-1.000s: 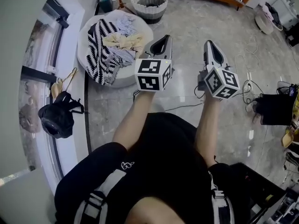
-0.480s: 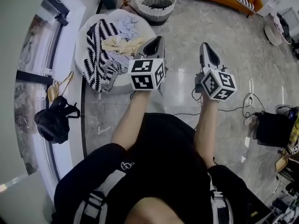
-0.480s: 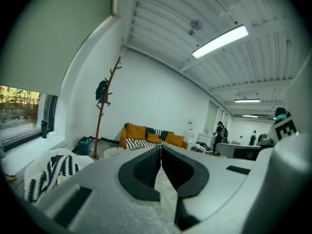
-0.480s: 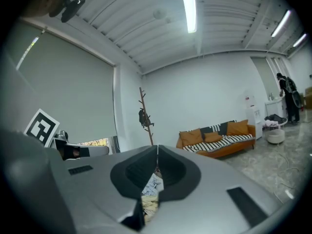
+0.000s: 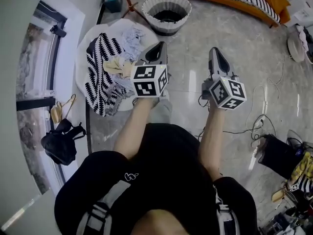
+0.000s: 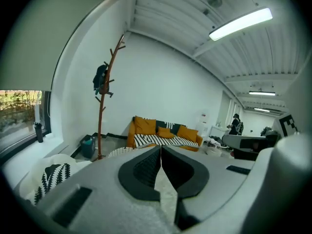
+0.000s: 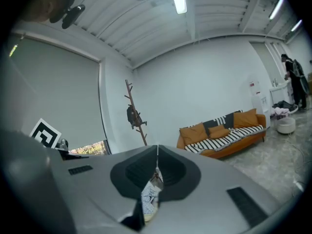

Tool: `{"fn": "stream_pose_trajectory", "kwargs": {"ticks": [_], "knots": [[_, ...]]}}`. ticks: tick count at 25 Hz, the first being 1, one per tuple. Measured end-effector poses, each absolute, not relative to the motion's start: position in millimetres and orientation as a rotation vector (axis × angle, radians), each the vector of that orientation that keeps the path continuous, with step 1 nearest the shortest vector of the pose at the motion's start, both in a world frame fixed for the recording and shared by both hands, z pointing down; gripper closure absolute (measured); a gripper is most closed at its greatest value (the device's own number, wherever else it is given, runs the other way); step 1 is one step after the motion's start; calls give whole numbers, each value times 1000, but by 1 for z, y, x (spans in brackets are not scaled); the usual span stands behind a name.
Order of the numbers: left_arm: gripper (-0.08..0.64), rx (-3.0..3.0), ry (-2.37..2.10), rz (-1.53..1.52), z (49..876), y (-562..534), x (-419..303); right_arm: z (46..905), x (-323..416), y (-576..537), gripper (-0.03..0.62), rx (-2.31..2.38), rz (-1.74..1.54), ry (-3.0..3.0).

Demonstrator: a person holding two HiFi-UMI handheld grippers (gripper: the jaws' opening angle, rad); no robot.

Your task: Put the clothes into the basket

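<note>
Nearer now, clothes (image 5: 105,65) lie just left of both pressed-together hand-held grippers (image 5: 158,47) (image 5: 215,52).

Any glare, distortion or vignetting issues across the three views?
Head view: strong fisheye, the window frame bows, mild sheen on the floor. Left gripper view: black corners, ceiling strip light blown out. Right gripper view: black corners too, sofa sharp.
</note>
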State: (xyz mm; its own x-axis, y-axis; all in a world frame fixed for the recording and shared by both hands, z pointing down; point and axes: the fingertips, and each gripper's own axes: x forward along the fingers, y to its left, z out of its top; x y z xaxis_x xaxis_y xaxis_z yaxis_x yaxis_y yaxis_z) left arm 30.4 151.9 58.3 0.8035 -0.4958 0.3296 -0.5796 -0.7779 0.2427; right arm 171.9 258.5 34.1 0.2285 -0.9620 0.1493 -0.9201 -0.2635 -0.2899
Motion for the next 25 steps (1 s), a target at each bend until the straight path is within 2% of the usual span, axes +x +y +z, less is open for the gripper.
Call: {"fn": "stream_pose_trajectory", "kwargs": {"ticks": [5,11,19,25], "knots": [[548,2658,-846,405,66,98,62,51,205,210,580,-2334,-508,1817],[548,2550,-949,486,105,64,61,98,229,178,580,-2286,-684,1844],[548,2271,-1172,615,194,43,-4,183,190,131,580,-2147,-965,2097],[548,2146,-1243,661,260,26,-26,251,155,95,580,-2032,-1121,2274]]}}
